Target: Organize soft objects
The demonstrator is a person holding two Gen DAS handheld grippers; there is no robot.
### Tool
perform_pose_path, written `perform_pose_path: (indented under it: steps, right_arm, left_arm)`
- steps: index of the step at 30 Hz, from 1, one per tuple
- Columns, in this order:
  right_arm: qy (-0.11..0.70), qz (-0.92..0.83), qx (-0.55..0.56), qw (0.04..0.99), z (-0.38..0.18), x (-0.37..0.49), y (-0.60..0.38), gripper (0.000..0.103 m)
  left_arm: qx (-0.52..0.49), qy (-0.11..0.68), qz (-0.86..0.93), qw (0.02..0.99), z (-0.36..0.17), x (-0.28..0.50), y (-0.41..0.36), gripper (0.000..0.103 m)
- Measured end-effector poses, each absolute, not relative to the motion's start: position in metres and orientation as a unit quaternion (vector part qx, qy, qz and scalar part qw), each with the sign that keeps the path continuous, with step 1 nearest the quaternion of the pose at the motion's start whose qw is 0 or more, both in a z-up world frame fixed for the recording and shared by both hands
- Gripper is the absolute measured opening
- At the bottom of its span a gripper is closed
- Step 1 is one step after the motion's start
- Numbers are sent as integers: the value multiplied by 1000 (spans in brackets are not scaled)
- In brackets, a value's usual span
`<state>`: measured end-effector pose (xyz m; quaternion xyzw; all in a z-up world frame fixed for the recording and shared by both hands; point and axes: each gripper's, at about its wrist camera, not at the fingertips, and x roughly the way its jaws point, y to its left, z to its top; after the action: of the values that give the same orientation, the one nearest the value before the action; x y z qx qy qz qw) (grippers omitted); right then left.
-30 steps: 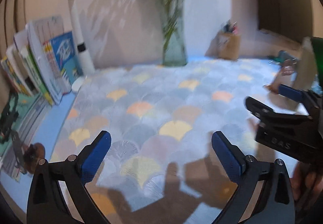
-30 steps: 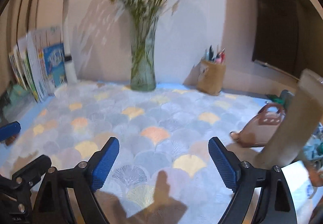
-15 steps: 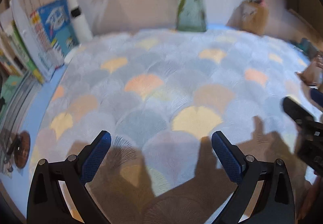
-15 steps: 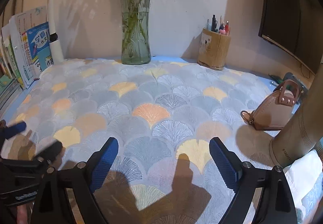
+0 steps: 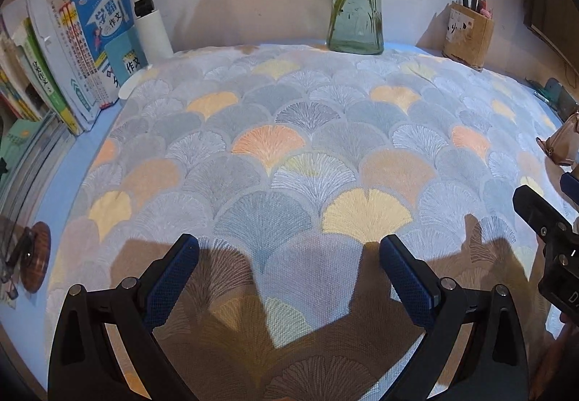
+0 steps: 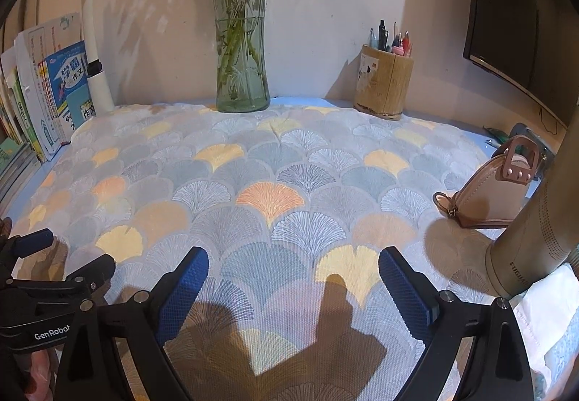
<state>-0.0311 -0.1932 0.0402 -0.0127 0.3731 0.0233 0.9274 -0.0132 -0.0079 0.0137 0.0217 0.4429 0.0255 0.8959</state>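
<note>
A soft cloth (image 5: 289, 155) printed with ginkgo fans in grey, yellow and orange lies spread flat over the desk; it also shows in the right wrist view (image 6: 275, 191). My left gripper (image 5: 289, 256) is open and empty, low over the cloth's near edge. My right gripper (image 6: 294, 263) is open and empty too, just right of the left one. A pink leather pouch (image 6: 488, 191) rests on the cloth's right side. A white folded cloth (image 6: 542, 314) lies at the near right under a tan cylinder (image 6: 532, 238).
A glass vase of stems (image 6: 242, 50) and a wooden pen holder (image 6: 383, 86) stand at the back wall. Books (image 5: 72, 50) and a white lamp post (image 5: 144, 3) stand at the left. A dark monitor (image 6: 521, 14) is at the right. A round brown object (image 5: 36, 256) lies left.
Both grippers tilted down and came lower toward the cloth's near edge. They stayed open and empty. The cloth has not moved.
</note>
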Motion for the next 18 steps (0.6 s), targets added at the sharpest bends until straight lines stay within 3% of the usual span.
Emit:
perform_pose_path:
  steps: [18]
  right_arm:
    - [374,22,-13,927,40,-32,-190,95]
  left_arm:
    - [10,432,37,901,16,-15,-2,100]
